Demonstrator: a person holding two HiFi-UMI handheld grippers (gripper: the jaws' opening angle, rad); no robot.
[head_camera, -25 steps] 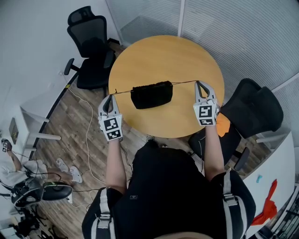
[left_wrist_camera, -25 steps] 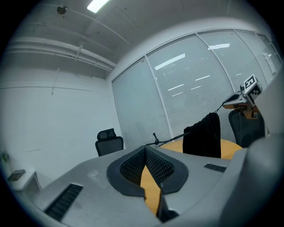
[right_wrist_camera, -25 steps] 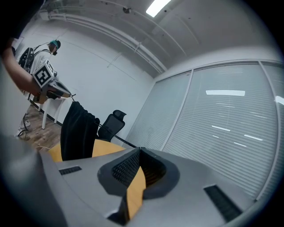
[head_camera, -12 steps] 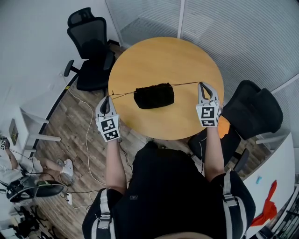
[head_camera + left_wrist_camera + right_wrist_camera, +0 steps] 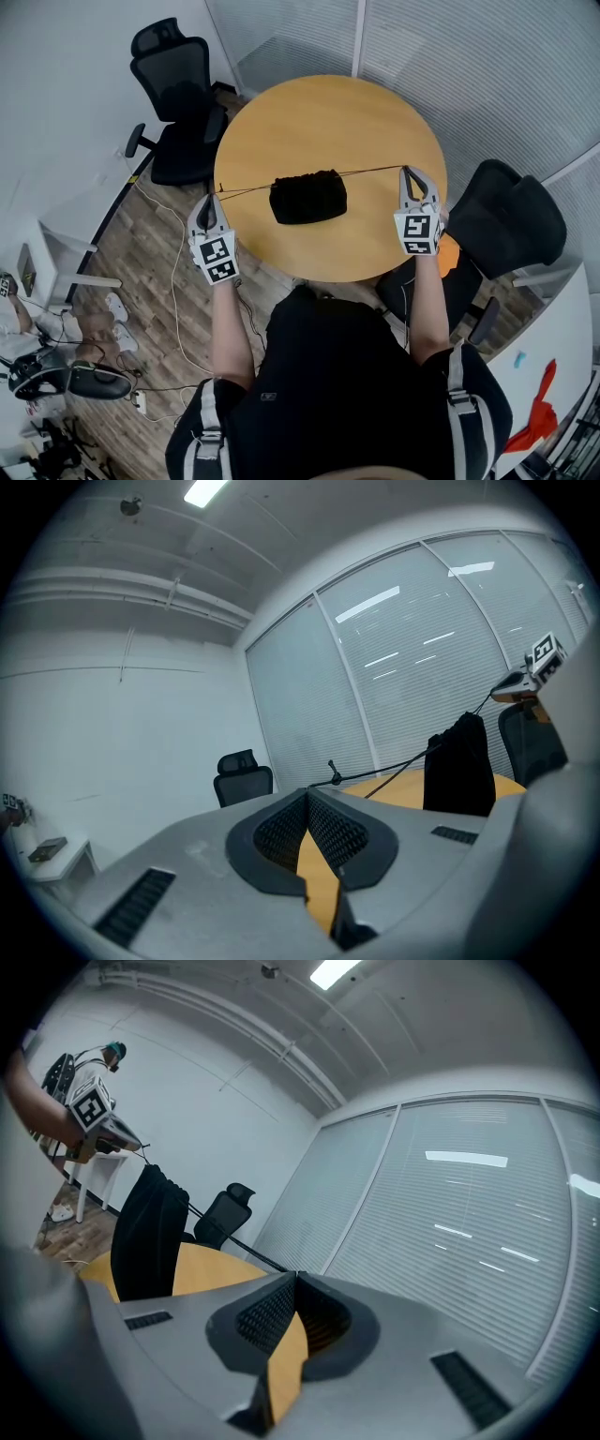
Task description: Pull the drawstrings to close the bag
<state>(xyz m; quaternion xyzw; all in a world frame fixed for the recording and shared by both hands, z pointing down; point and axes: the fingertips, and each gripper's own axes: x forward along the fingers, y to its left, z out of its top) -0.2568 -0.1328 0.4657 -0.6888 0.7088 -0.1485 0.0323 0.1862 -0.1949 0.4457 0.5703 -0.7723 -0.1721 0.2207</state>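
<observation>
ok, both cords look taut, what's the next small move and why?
Probably ease both hands slightly apart. Left gripper and right gripper are each shut on a drawstring, cords taut to the black bag; its mouth looks gathered, but full closure isn't clear.

Bag [image 5: 308, 196] mouth too small; bystander [image 5: 75, 326] half out, lower L.
</observation>
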